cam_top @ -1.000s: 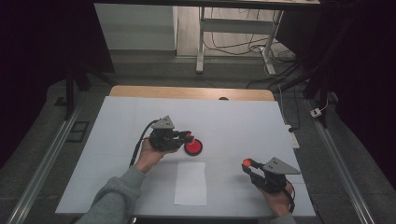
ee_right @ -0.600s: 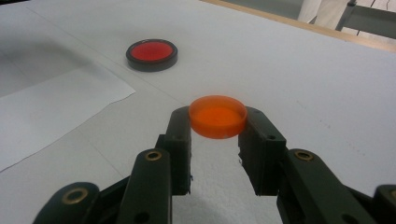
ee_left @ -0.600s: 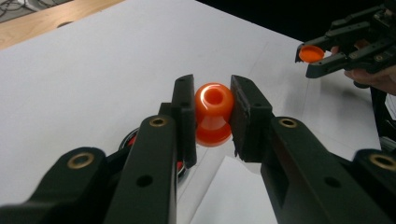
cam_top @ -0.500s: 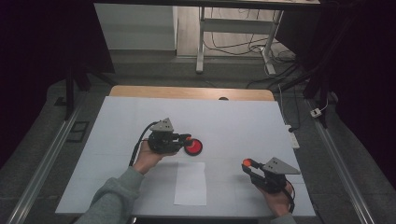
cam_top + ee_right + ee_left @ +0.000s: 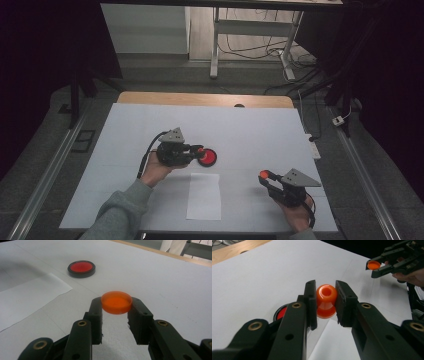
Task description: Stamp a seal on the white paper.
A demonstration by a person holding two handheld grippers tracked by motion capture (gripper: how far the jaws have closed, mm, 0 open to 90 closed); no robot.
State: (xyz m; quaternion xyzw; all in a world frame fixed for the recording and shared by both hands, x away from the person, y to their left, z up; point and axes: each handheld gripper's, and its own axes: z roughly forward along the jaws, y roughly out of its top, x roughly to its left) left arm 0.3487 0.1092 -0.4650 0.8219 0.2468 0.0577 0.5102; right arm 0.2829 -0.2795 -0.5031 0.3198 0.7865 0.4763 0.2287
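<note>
Right gripper [image 5: 115,312], nearest the person, clamps an orange cap [image 5: 116,302] just right of the paper [image 5: 203,196]. Left gripper [image 5: 325,302], just beyond the paper, pinches an orange bottle [image 5: 326,300] by its neck; its body is hidden behind the jaws. Beside it lies a red disc [image 5: 207,157], partly hidden in the left gripper view.

The left tool [image 5: 325,302] is black with brass-coloured rivets and clamps a glossy orange knob [image 5: 326,300]. The right tool [image 5: 116,312], black too, grips a translucent orange disc [image 5: 116,302]. At 11 o'clock from that disc lies a red dish [image 5: 81,268] with a black rim. The bench [image 5: 250,130] is plain pale grey-white, with a white sheet [image 5: 204,196] and a wood-toned far edge.
</note>
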